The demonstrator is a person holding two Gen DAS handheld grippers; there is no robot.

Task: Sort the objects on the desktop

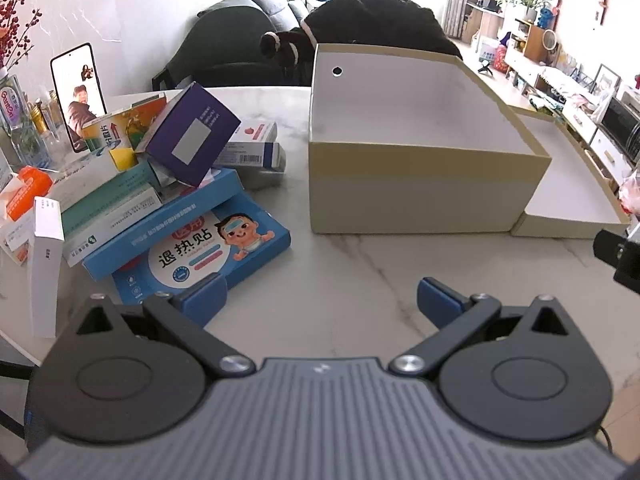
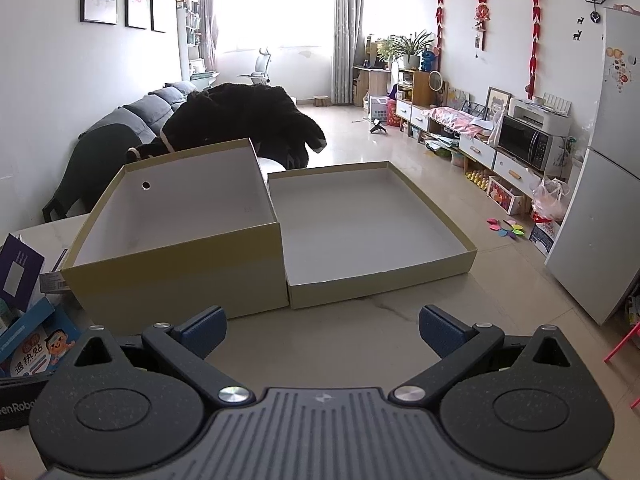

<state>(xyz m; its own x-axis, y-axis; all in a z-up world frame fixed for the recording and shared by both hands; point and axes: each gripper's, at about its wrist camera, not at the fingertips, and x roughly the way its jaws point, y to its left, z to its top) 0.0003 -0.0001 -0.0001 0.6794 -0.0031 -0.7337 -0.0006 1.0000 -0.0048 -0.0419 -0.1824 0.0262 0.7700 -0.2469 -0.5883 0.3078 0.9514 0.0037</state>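
Left wrist view shows the left gripper [image 1: 320,300] with fingers wide apart and empty above the marble table [image 1: 360,264]. A pile of cardboard medicine boxes [image 1: 160,184] lies just left of its left finger; the deep beige cardboard box [image 1: 420,196] stands ahead. Right gripper [image 2: 322,330] is also spread and empty, before that box and its shallow beige lid [image 2: 376,284].

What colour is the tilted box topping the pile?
Purple box, grey rectangle on its face; left wrist view.
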